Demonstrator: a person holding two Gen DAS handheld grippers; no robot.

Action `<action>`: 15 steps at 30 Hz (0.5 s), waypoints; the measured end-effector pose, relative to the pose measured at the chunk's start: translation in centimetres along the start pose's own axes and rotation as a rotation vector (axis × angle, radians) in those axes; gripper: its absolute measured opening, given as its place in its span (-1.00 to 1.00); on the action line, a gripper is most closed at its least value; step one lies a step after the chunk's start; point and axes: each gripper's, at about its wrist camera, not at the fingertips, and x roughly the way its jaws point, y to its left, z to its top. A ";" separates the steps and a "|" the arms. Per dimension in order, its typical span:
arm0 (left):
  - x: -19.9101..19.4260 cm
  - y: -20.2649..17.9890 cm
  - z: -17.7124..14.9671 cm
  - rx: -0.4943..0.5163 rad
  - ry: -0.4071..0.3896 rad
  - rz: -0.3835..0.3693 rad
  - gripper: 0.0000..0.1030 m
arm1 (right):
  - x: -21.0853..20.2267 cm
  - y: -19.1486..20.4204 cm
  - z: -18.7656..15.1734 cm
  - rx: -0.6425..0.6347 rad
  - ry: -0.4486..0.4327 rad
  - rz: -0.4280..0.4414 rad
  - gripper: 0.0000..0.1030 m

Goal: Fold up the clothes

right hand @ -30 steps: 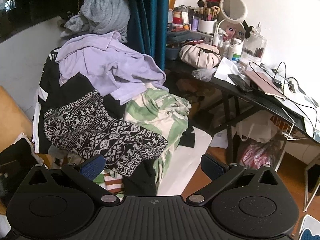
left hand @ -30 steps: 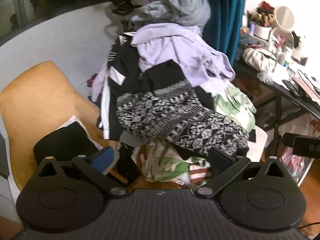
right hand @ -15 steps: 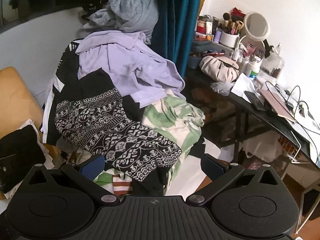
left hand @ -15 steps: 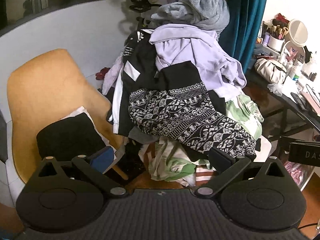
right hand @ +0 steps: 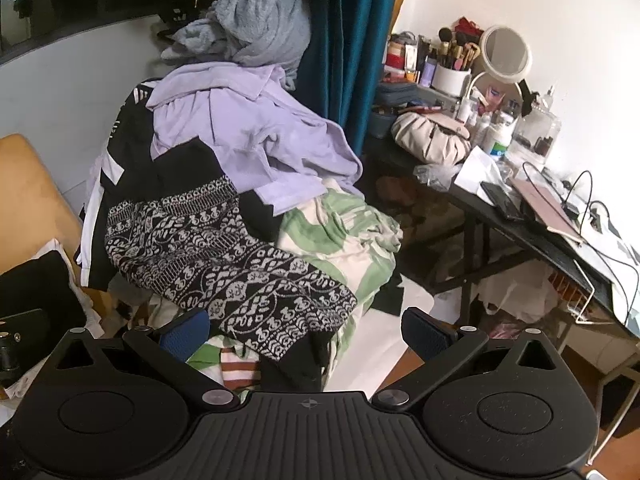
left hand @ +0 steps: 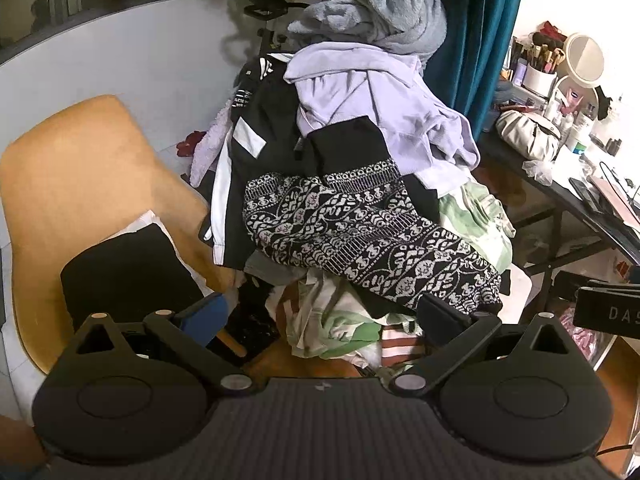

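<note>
Both grippers had pulled back from the clothes pile [left hand: 360, 200]; left gripper [left hand: 320, 316] and right gripper [right hand: 306, 330] hung spread, holding nothing.

Left tool [left hand: 320, 318] spread wide, empty, facing clothes pile [left hand: 360, 184].

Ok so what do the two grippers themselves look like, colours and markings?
Both match: the left gripper and right gripper are matte black, each with a ribbed centre plate bearing a small emblem, round discs either side, silver pivot screws, and angled link arms ending in blue-padded fingers.
</note>
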 end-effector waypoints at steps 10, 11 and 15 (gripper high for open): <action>-0.5 3.2 0.2 -0.009 -0.004 0.006 0.99 | -0.6 3.0 0.3 -0.012 -0.011 0.023 0.99; -0.5 3.5 0.2 -0.010 -0.002 0.007 0.99 | -0.6 3.3 0.3 -0.013 -0.010 0.024 0.99; -0.5 5.2 0.3 -0.015 0.000 0.008 0.99 | -0.6 5.3 0.3 -0.023 -0.009 0.031 0.99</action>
